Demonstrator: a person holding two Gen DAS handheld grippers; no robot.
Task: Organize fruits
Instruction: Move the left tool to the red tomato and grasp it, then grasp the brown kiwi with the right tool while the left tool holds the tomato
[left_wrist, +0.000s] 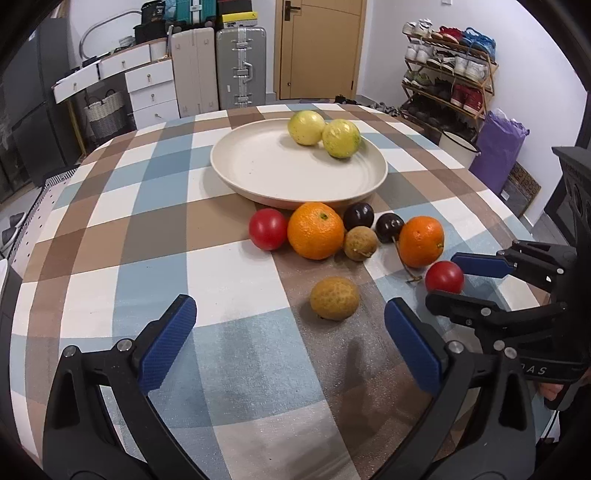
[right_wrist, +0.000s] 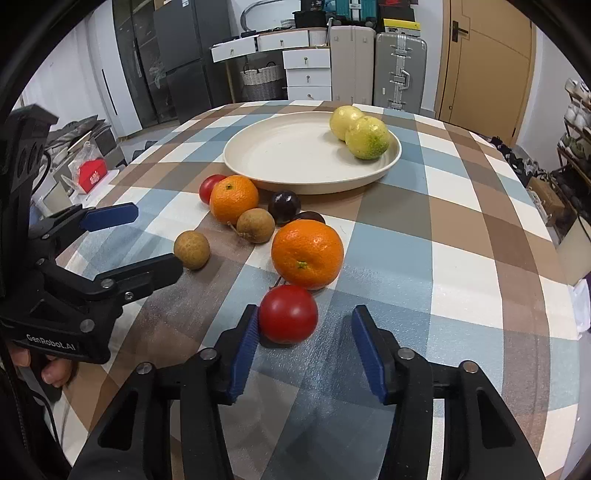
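Our right gripper brackets the near red tomato, left pad touching, right pad clear; our left gripper hangs spread before a longan, plate beyond.

My grippers are black plastic with ribbed blue pads, silver screws and white "GenRobot.AI" lettering.

The table is viewed by both cameras from close above, tilted down and forward along each gripper's fingers toward the door. The left view is taken from the left, the right view from the right. The plate, the fruit and each other's gripper are shared.
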